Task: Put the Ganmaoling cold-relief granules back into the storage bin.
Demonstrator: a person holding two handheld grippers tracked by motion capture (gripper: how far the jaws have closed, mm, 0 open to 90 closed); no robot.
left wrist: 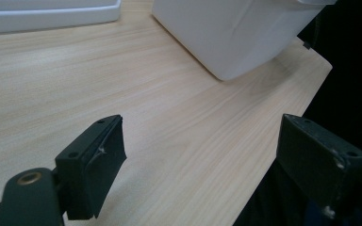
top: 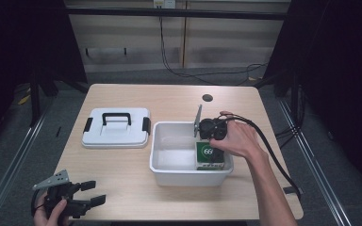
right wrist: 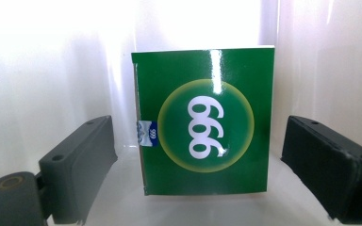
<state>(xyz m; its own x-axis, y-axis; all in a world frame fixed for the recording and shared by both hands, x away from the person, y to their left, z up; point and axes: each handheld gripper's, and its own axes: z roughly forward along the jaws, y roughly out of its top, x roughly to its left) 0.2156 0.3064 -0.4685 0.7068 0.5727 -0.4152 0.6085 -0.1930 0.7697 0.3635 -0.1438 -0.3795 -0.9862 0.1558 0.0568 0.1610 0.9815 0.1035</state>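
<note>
While both tools (top: 90, 192) (right wrist: 198, 165) gape apart, one green box (right wrist: 202, 121) sits in one white bin (top: 165, 176) beside one lid (top: 117, 127).

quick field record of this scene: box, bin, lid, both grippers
box: green box marked 999, lying in white bin, right end
lid: white lid with black handle, on the table left of bin, off
right gripper: over the box, fingers apart on either side, not pressing it
left gripper: open, empty, near table's front left corner
</note>
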